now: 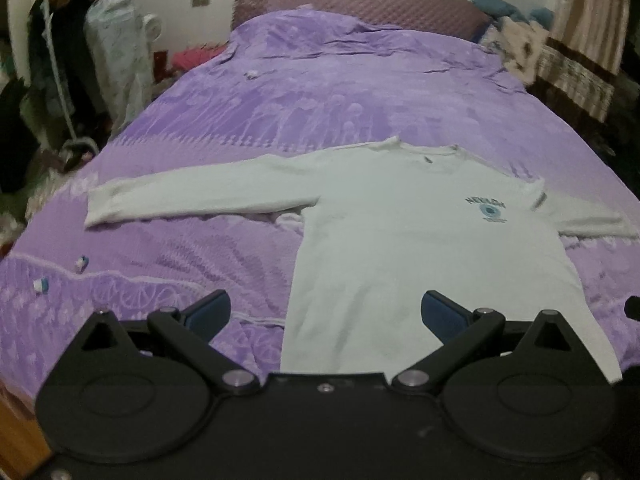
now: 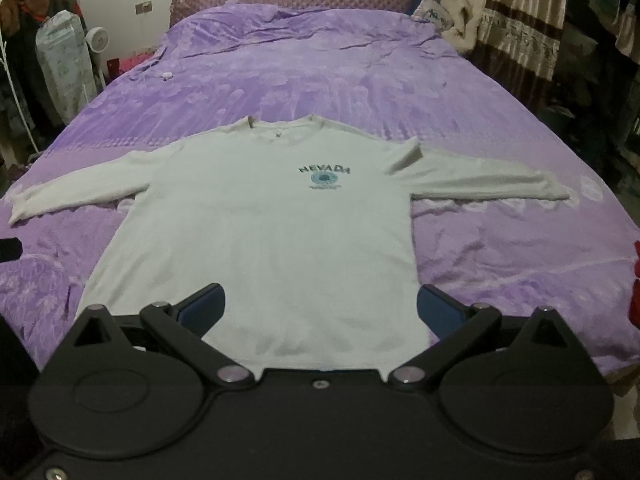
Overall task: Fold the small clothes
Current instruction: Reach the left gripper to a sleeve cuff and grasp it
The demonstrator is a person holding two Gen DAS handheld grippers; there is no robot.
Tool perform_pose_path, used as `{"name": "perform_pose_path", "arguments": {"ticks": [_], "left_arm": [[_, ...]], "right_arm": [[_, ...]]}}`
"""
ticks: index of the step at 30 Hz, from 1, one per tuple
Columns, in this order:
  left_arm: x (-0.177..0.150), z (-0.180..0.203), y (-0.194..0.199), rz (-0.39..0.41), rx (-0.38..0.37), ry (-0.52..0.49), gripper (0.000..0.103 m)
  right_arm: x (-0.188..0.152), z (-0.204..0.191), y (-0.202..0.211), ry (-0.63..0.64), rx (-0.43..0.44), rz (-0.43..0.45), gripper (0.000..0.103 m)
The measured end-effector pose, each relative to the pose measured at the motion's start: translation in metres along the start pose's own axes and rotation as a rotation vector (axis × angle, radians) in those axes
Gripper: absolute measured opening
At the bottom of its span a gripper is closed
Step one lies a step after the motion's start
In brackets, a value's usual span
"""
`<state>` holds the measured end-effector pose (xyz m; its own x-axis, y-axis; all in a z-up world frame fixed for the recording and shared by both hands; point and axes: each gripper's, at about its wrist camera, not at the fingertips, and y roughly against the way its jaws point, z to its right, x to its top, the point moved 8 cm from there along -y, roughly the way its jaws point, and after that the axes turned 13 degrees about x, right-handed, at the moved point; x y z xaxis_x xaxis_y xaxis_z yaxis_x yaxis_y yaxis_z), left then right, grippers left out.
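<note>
Left wrist view: my left gripper (image 1: 324,312) hangs spread and empty above the hem of a white long-sleeved shirt (image 1: 420,240) lying flat on the purple bedspread (image 1: 280,100). Right wrist view: my right gripper (image 2: 320,308) gapes empty too. Folding hasn't begun; next I'd pinch a sleeve (image 2: 500,184).

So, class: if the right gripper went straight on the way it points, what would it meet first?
Probably the white shirt: the open right gripper points over its lower hem, though depth is unclear.
</note>
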<state>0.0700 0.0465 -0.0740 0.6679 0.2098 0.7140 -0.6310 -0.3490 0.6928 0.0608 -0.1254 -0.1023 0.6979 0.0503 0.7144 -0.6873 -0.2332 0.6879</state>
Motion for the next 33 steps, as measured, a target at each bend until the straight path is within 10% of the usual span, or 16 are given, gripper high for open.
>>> {"name": "perform_pose_path", "arguments": {"ticks": [4, 14, 20, 24, 33], "left_arm": [[0.004, -0.02, -0.024, -0.002, 0.026, 0.046, 0.103], [0.035, -0.12, -0.135, -0.023, 0.069, 0.319, 0.103], [0.06, -0.199, -0.222, 0.054, 0.252, 0.55, 0.103], [0.073, -0.235, -0.29, -0.068, 0.243, 0.625, 0.103], [0.053, -0.264, -0.353, -0.236, 0.151, 0.857, 0.103]], "right_arm": [[0.014, -0.017, -0.015, 0.017, 0.005, 0.15, 0.101], [0.058, -0.094, -0.105, 0.131, 0.131, 0.062, 0.101], [0.078, -0.143, -0.167, 0.161, 0.213, 0.049, 0.101], [0.095, -0.17, -0.202, 0.271, 0.205, 0.152, 0.101], [0.127, -0.186, -0.313, 0.343, 0.178, 0.033, 0.098]]}}
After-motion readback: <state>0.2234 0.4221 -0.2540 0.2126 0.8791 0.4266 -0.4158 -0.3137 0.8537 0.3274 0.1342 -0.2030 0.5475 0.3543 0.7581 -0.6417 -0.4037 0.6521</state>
